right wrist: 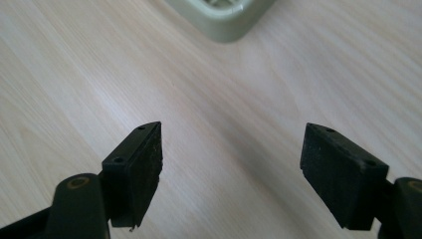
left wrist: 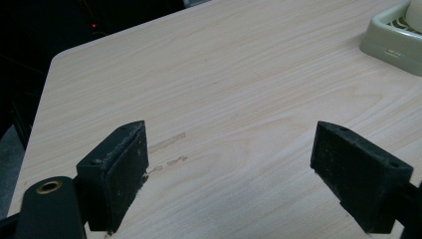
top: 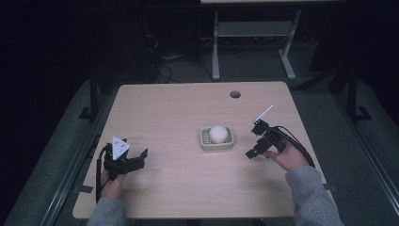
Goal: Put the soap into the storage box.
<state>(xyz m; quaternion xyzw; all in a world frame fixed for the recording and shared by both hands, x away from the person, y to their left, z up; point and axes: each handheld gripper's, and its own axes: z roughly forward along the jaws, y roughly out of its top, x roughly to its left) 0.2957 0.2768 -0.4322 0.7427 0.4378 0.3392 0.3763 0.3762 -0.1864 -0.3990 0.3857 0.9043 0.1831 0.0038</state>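
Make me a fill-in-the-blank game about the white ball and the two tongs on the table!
1. The white ball sits inside a pale green ____.
2. Both the left tongs and the right tongs have their jaws ____.
3. The dish is closer to the ____ tongs.
4. Near the far edge of the wooden table there is a small round ____.

Missing words: dish; open; right; hole

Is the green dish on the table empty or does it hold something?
It holds something: a white round thing sits inside the green dish, seen from above.
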